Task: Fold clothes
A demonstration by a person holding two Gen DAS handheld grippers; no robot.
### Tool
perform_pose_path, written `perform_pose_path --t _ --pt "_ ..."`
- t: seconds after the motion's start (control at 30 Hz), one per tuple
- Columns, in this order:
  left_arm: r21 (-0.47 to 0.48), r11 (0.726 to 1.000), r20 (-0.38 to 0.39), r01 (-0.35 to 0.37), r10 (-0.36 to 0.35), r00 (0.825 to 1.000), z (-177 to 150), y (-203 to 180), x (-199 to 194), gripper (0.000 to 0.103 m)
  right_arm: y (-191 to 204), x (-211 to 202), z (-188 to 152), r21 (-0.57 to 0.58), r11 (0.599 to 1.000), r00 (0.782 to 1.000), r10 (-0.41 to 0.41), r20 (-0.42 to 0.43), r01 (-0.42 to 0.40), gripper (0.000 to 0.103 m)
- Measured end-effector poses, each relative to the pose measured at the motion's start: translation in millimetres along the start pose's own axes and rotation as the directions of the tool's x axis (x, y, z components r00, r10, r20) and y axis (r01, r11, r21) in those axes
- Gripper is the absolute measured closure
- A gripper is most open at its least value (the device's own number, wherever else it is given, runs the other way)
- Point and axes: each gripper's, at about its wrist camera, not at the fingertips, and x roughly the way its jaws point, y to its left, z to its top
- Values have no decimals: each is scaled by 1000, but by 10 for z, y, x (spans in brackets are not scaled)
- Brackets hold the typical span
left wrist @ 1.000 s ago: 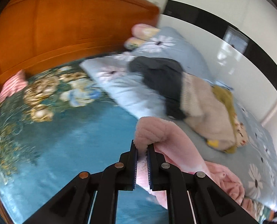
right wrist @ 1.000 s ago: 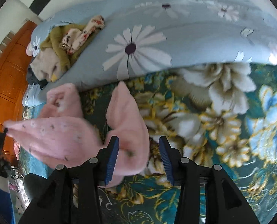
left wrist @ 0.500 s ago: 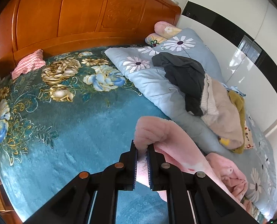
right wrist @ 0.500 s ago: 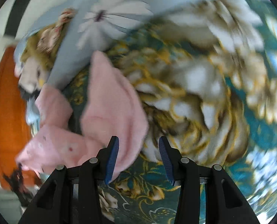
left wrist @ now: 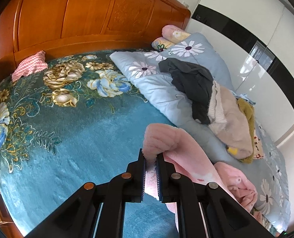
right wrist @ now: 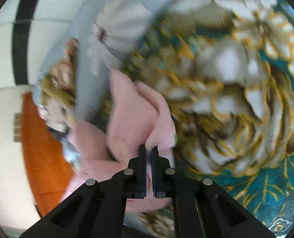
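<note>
Both grippers grip the same pink fleece garment (left wrist: 188, 158). In the left wrist view the left gripper (left wrist: 150, 158), at lower centre of the frame, has its jaws narrow and pinched on a thick rounded edge of the fleece, which curls over the tips and trails away to the lower right, ending in a bunched heap by the frame's bottom right. The edge is lifted above the teal floral bed cover (left wrist: 67, 138), probably so the cloth hangs free and can be spread.

The right wrist view is badly blurred. There the right gripper (right wrist: 149, 154), at lower centre, has its jaws nearly together with a pink flap caught between them; the garment (right wrist: 127, 119) runs up and to the left of the tips. Two holds on one piece suggest it is being stretched between them, either to open it flat or to bring one part over another; which, I cannot tell.

At the right of the left view a loose pile of clothes (left wrist: 216, 103), dark, beige and mustard, lies on the pale blue quilt (left wrist: 157, 91), apart from the work area.
</note>
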Motion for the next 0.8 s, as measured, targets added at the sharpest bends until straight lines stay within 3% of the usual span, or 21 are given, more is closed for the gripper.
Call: perform_pose_path --t 0.13,0.27,0.4,0.6,0.7,0.8 --pt "19 999 43 28 -29 999 113 -115 -130 93 351 -456 262 -49 995 987 90 132 -84 100" --pt "38 997 95 69 -72 993 221 -228 -338 93 657 -903 393 -108 983 955 171 241 -149 100" --pt "55 995 135 80 -87 987 185 -176 -675 93 800 -1342 374 -162 972 925 213 315 -169 100" --pt "84 995 176 59 -73 982 58 26 -1225 93 875 -1879 168 -233 961 900 231 370 -150 100" --pt "104 994 178 18 -37 983 128 91 -1354 93 979 -1883 238 -260 956 900 230 369 -138 100" --pt "135 991 155 -5 -16 988 285 6 -1158 93 1157 -1604 416 -276 954 917 212 339 -119 100"
